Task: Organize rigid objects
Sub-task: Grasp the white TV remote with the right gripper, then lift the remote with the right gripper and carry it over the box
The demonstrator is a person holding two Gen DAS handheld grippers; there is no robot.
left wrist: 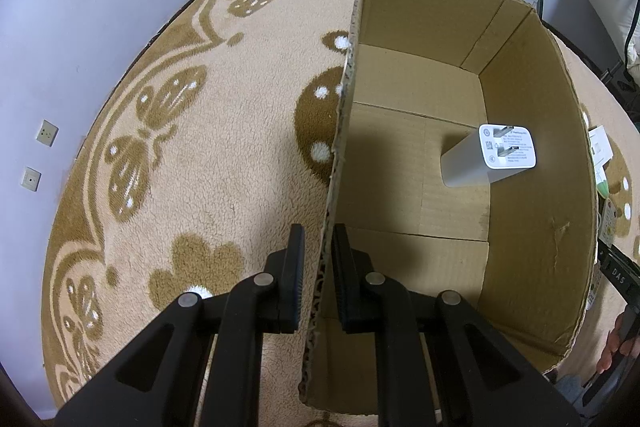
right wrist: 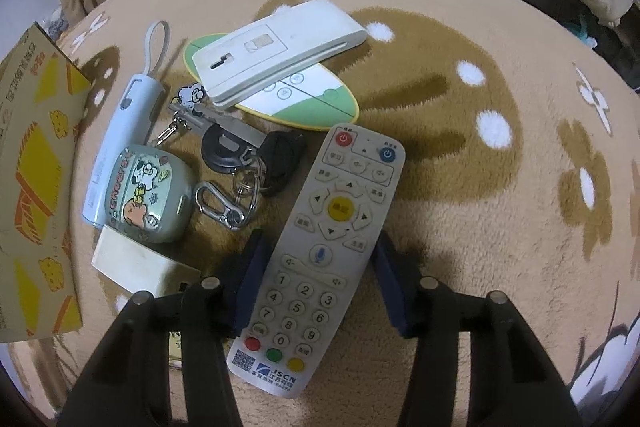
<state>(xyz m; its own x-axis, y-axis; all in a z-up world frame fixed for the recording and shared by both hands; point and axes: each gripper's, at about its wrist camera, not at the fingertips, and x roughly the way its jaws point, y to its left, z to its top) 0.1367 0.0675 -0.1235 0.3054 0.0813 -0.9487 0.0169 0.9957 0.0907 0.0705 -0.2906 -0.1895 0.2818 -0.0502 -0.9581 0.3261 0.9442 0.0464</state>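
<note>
Straddling the remote control [right wrist: 324, 255], the right gripper [right wrist: 316, 279] had its jaws apart; the left pad lay against the remote's edge, the right pad stood clear of it. No grip. Remote lay flat on the rug [right wrist: 460, 187], long axis running from the gripper toward the rug's far edge, tilted slightly right, power-button end farthest away. Left gripper [left wrist: 320, 275] was clamped shut on the cardboard box [left wrist: 528, 167] wall. A white charger [left wrist: 488, 157] stood inside the box, prongs up.
</note>
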